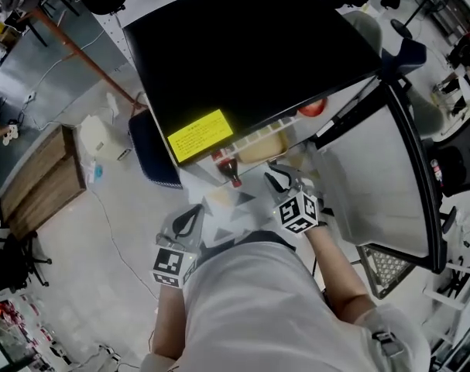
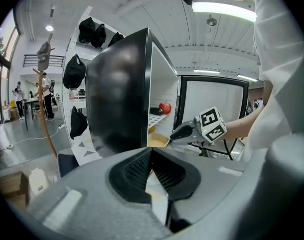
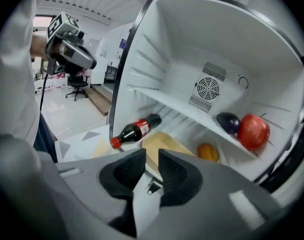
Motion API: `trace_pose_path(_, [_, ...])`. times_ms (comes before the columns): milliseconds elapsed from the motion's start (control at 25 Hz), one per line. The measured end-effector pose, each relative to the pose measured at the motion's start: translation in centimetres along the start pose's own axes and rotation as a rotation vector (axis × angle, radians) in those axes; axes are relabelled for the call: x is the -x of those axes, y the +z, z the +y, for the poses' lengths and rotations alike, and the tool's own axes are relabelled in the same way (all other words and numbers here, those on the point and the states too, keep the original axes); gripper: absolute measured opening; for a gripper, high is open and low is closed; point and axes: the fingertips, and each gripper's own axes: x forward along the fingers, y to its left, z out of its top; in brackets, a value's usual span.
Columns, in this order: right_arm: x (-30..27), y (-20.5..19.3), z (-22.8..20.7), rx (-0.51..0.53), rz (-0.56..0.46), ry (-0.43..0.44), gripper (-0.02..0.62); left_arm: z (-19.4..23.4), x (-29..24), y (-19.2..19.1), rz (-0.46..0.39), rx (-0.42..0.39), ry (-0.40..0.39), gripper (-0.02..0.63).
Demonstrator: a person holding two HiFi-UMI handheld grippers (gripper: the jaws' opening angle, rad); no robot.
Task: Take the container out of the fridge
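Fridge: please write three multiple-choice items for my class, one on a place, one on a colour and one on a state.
1. The cola bottle lies: A on the upper shelf; B on the fridge floor; C outside on the ground.
2. The sticker on the fridge top is: A yellow; B green; C blue.
3. The fridge door is: A shut; B missing; C open.
Answers: B, it lies on its side at the bottom; A, it is bright yellow in the head view; C, the door stands wide and the inside shows.

Before my right gripper the container lies in the fridge, a bottle just left of it, a fruit to its right, an apple and an aubergine on the shelf above.
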Motion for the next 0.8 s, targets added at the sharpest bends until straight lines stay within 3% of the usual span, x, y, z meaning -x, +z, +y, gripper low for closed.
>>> trace_pose_path(280, [-4.7, -2.1, 0.1, 0.201, 0.146, 0.045, 0.134, 2.3, 0.6, -1.0, 0.026, 0.023, 0.03, 0.008])
trace_pose_path(720, [-8.6, -3.8, 0.8, 0.377, 0.246, 0.125, 0.135, 4.0, 1.5, -2.1, 0.031, 0.087, 0.094, 0.008])
trace_pose_path(800, [-8.8, -3.9, 0.9, 0.392, 0.247, 0.133, 0.107, 4.1, 1.7, -2.3, 0.03, 0.096, 0.107, 0.008])
